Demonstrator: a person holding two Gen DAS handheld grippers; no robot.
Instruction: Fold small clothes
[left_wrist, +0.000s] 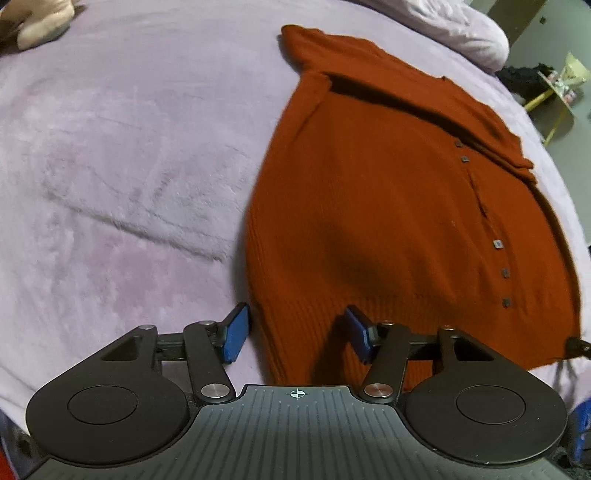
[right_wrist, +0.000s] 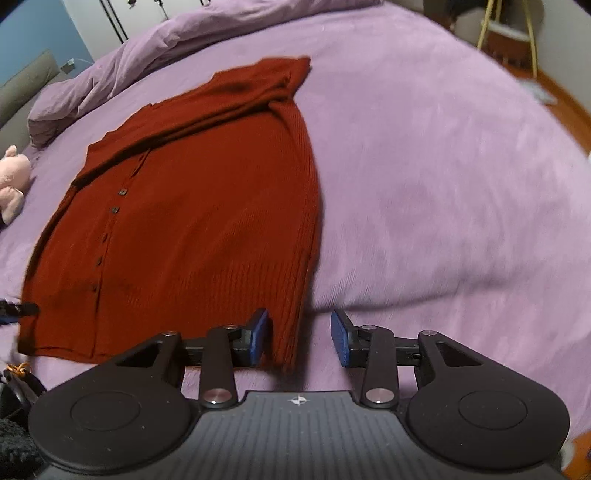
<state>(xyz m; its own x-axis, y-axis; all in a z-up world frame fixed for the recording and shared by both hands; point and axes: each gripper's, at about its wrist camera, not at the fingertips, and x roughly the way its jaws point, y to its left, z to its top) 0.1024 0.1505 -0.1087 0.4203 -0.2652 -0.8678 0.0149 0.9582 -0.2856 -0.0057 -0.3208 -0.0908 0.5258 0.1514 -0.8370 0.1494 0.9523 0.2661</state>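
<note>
Cardigan (left_wrist: 388, 221) x1 on bed (left_wrist: 129, 166); left tool (left_wrist: 297, 336) & right tool (right_wrist: 300, 338) both apart, nothing clamped.

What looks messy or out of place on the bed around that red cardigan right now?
Little stands out. The rust-red cardigan lies fairly flat on the purple blanket, its sleeves folded across the top, slightly rumpled. A pink plush toy sits beside it, and the duvet is bunched at the far edge.

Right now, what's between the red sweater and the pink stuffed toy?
Nothing but bare purple blanket. In the right wrist view, the pink stuffed toy lies apart from the red sweater, with only blanket showing between them.
</note>
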